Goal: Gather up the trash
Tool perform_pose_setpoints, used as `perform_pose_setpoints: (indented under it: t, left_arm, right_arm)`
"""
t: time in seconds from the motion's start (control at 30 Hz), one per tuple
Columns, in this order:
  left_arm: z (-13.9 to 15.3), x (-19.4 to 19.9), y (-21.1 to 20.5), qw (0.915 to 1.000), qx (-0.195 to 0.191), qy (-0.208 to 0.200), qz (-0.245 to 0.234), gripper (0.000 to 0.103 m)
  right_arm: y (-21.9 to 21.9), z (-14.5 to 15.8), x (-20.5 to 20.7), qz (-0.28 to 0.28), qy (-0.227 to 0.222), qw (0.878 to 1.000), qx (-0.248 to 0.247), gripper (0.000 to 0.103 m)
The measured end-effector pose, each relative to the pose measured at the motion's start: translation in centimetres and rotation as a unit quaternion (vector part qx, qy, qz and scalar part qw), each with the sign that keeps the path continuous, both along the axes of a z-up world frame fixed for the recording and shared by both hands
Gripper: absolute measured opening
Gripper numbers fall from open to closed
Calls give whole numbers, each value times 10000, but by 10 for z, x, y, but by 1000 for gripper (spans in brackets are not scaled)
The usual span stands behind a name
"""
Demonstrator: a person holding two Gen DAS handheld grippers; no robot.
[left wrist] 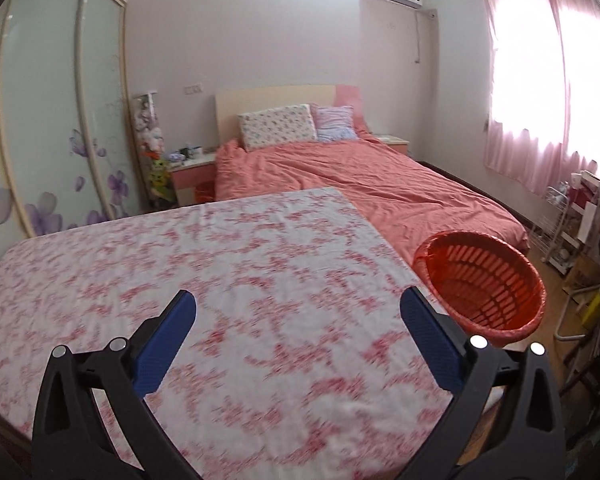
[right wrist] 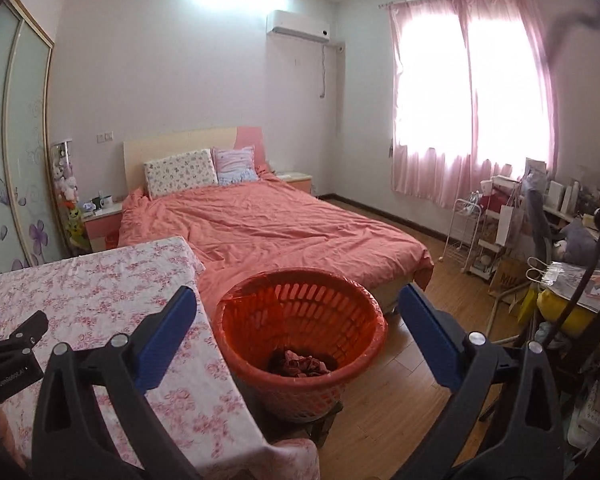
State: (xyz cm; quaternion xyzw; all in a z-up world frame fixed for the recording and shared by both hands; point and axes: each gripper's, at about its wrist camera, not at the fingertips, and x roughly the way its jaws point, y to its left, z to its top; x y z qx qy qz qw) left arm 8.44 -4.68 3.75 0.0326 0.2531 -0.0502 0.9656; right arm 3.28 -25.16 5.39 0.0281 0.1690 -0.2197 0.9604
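1. Both tongs spread wide, empty: left gripper [left wrist: 298, 306], right gripper [right wrist: 298, 302].
2. Basket [right wrist: 300, 384] just right of table [right wrist: 100, 280], below and ahead of right gripper; right hand nearer.
3. Trash [right wrist: 302, 362] already at basket bottom; none visible on table.
4. Bed [right wrist: 280, 224] beyond; clutter far right, nothing blocking.

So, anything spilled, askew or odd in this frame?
Nothing stands out. The orange basket stands upright beside the floral-cloth table, crumpled trash at its bottom. Both tools, left and right, are open and empty.
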Motion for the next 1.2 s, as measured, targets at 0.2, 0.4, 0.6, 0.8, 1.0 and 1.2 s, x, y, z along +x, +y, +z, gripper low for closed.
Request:
perform_pose_setpoints:
  t: [0.2,0.4,0.6,0.8,1.0,1.2]
  left_arm:
    - [-6,-35,31,9992,-181,-57,339,101]
    - [-11,-58,45,9982,-245,-166,523,101]
    - [-16,-70,49,9980,-217,-133,577,101]
    - [-22,-74,55,9973,-294,109,660,101]
    - [-17,-82,54,9969,-136,-56,775,101]
    - [-13,-87,50,9961,49,-186,857,101]
  right_arm:
    - [33,-10,-36,-269,-31,9996,-22,99]
    - [54,-25,-46,-338,363,9988,23,99]
    - [69,-40,-45,-243,772,9967,120,99]
    - [69,-41,-47,-217,849,9954,377,99]
    - [70,-40,-51,-223,852,9952,427,99]
    - [75,-39,-53,-152,851,9954,419,99]
